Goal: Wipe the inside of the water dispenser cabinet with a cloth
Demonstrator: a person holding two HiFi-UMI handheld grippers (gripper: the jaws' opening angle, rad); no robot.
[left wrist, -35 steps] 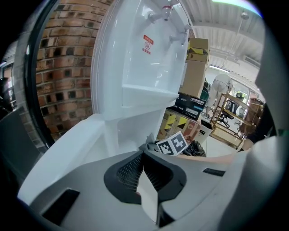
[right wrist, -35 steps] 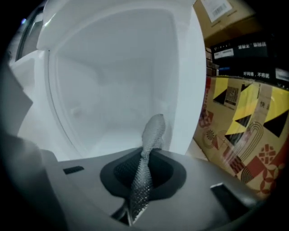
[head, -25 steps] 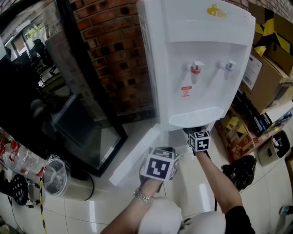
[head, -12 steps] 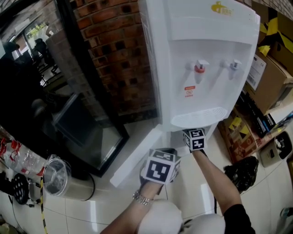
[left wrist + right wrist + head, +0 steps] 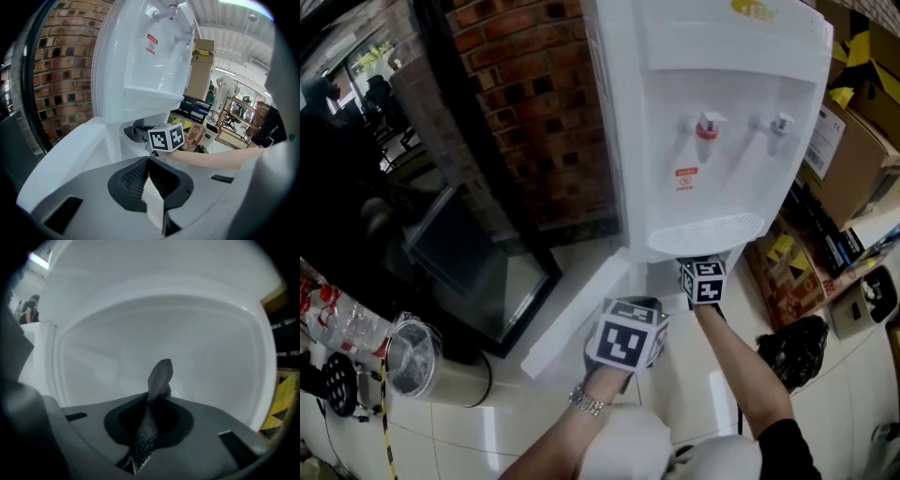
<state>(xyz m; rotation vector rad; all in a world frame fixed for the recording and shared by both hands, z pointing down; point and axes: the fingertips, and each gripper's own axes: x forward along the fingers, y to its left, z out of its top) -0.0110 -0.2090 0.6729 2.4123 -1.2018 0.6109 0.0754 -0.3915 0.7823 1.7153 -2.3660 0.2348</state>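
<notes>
The white water dispenser (image 5: 712,122) stands against a brick wall, its lower cabinet door (image 5: 572,319) swung open to the left. My right gripper (image 5: 705,281) reaches into the cabinet under the drip tray (image 5: 703,236), so its tips are hidden in the head view. In the right gripper view the right gripper (image 5: 154,397) is shut on a grey cloth (image 5: 161,373), whose end sticks up in front of the white cabinet wall (image 5: 187,338). My left gripper (image 5: 626,342) hangs back outside, beside the door. Its jaws (image 5: 149,161) are shut with nothing between them, pointing at the cabinet opening (image 5: 136,133).
A brick wall (image 5: 534,112) and a black-framed glass panel (image 5: 478,272) lie to the left. A metal bin (image 5: 427,361) stands on the white tiled floor. Cardboard boxes (image 5: 853,150) and a black bag (image 5: 792,352) crowd the right side.
Almost nothing: the head view shifts a little, and the right gripper stays inside the cabinet while the left stays outside.
</notes>
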